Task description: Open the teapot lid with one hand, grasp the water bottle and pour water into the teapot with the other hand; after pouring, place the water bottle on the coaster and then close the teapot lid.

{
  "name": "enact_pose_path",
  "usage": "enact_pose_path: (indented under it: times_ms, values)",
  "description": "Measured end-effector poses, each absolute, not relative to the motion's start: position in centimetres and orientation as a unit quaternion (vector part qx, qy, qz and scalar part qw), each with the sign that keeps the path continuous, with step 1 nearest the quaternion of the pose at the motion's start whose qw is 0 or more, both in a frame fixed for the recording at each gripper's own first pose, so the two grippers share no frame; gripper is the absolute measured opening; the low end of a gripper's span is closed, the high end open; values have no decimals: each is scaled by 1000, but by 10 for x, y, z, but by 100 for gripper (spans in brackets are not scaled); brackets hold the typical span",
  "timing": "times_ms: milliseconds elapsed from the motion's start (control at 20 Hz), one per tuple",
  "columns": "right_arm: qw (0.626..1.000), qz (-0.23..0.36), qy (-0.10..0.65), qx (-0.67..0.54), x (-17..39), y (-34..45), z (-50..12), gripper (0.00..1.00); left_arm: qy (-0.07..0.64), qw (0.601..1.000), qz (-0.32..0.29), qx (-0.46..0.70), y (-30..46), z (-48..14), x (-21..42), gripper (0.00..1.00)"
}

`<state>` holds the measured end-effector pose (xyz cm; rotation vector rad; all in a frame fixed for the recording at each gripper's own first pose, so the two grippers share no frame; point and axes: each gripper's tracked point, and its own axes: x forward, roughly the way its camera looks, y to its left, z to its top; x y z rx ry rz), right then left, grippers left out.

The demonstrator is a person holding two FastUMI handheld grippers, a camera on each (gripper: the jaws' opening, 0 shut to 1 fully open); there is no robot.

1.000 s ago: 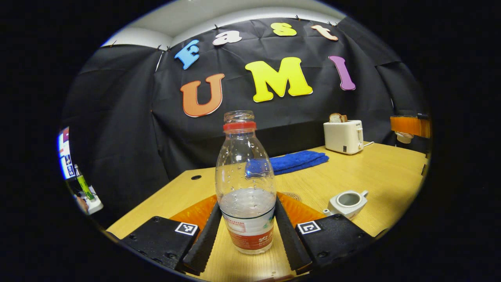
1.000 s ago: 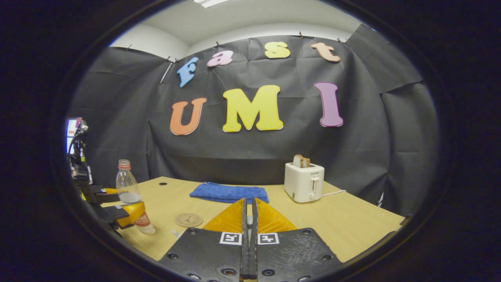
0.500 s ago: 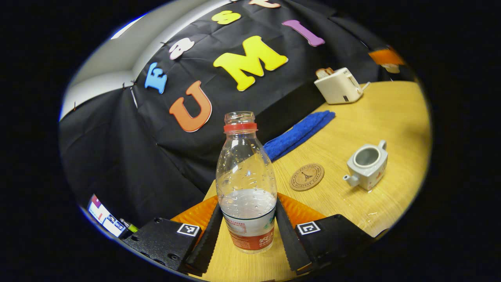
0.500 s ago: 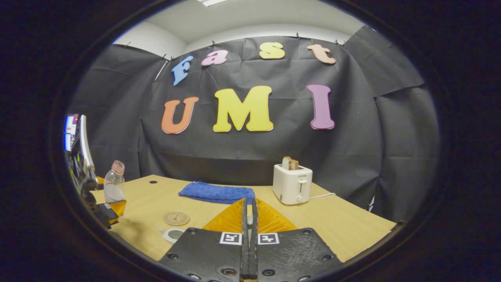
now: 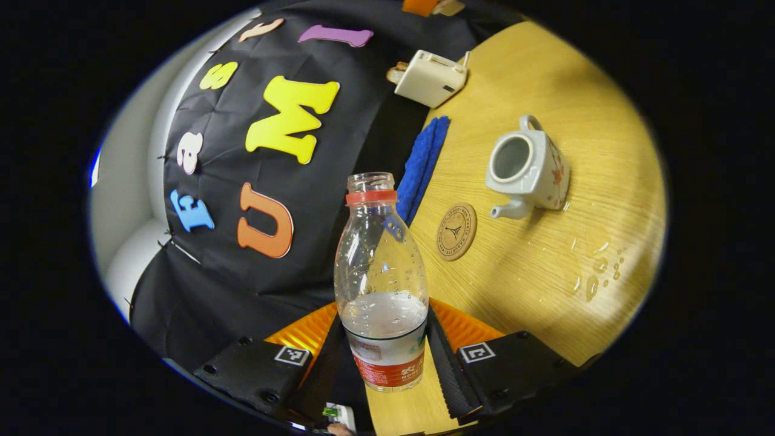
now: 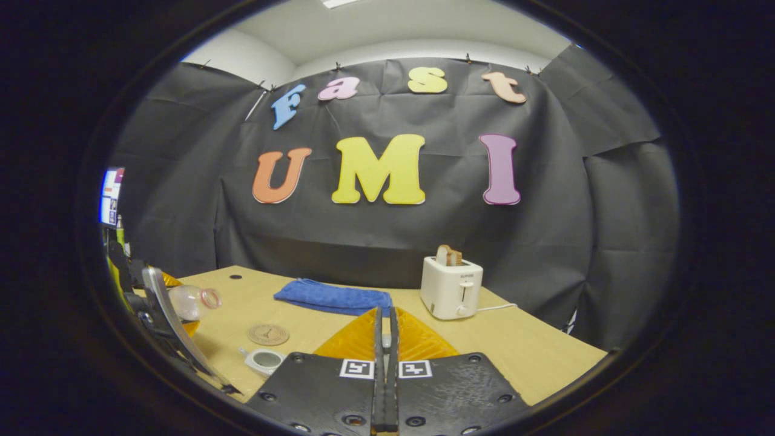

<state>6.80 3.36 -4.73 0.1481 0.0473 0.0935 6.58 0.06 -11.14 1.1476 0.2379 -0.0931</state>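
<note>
On the wooden table (image 6: 545,351) a white toaster (image 6: 451,286) with a slice of bread stands far right by the black cloth wall; a folded blue towel (image 6: 333,297) lies to its left; small puddles of water (image 5: 596,272) glisten on the wood near the teapot.

The left gripper (image 5: 382,357) is rolled hard over, so its bottle lies nearly level above the table's left side in the right gripper view, mouth toward the teapot; the right gripper (image 6: 384,387) points level at the far wall, its fingers pressed together (whether anything sits between them cannot be told).

Both left fingers clamp the water bottle (image 5: 380,284) at its label; it is uncapped, with a red neck ring, about a third full. The white teapot (image 5: 528,168) stands lidless and open; the round coaster (image 5: 456,231) lies bare just beside its spout.
</note>
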Motion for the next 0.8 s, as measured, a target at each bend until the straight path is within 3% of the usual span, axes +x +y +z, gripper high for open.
enact_pose_path:
  times_ms: [150, 650, 800]
  values:
    - [996, 43, 29, 67, 70, 31, -51, 0, 111, 787, -64, 603, -9, -115, 62, 74]
    - [996, 25, 33, 74, 74, 13, -51, 0, 115, 724, -90, 674, -33, -121, 56, 74]
    - [996, 17, 28, 79, 71, 5, -46, 0, 126, 686, -91, 711, -36, -119, 54, 74]
